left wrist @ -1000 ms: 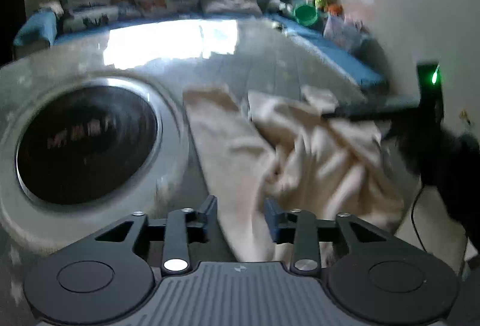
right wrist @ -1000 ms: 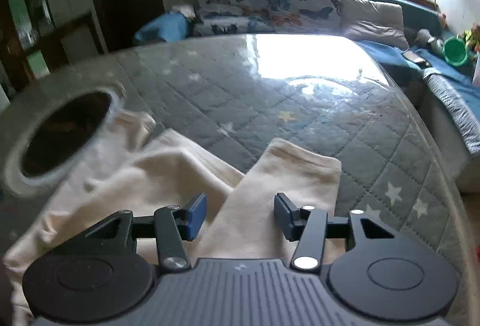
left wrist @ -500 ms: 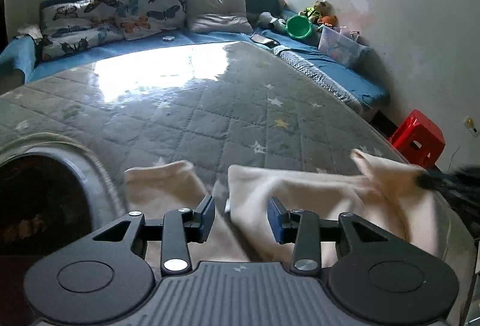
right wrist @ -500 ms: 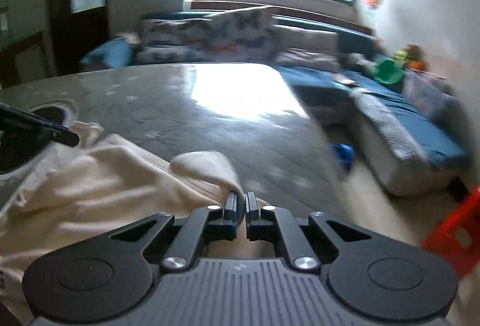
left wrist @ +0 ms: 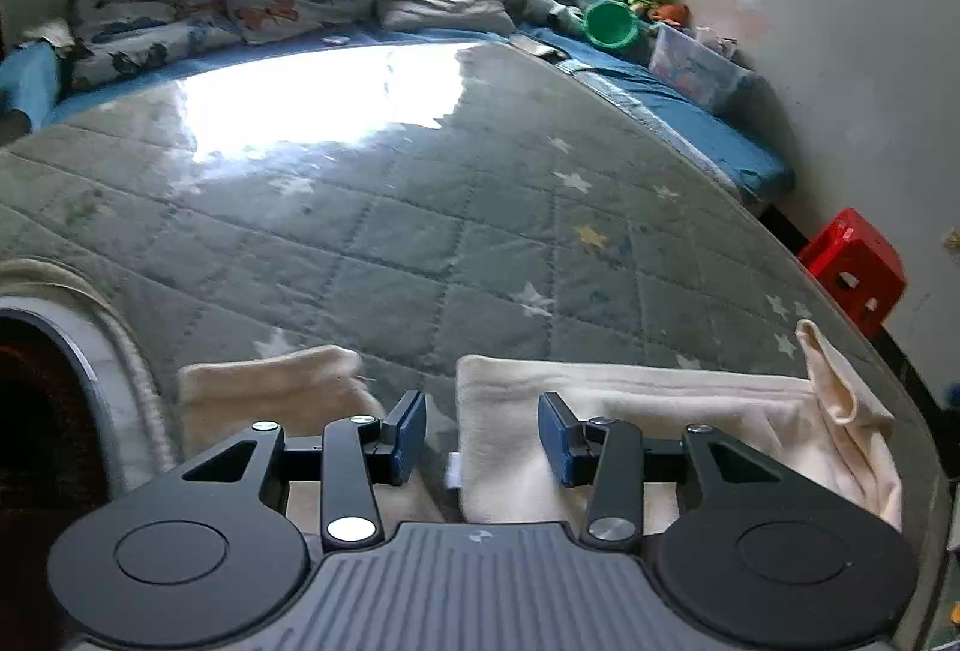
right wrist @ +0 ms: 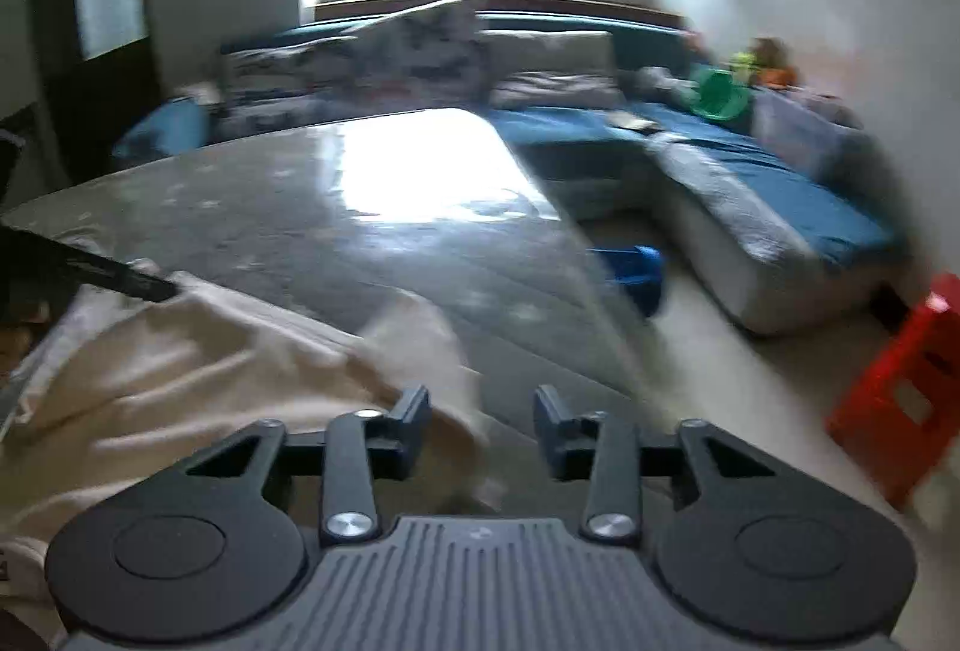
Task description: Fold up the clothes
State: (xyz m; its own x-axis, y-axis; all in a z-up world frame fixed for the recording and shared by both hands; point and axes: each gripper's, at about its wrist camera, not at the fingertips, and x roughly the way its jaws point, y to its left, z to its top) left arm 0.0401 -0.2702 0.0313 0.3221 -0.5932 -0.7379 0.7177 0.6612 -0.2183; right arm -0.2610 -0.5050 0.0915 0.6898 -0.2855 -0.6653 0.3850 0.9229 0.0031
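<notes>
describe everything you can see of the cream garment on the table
The cream garment looks like soft fleece. It lies mostly flat on the grey quilted star-print table cover, with two hemmed ends side by side, apart, pointing toward the sofa. A small white tag shows at one edge. Its right corner stands up in a loose fold. The left gripper hovers over one end, jaws opening, nothing pinched.
</notes>
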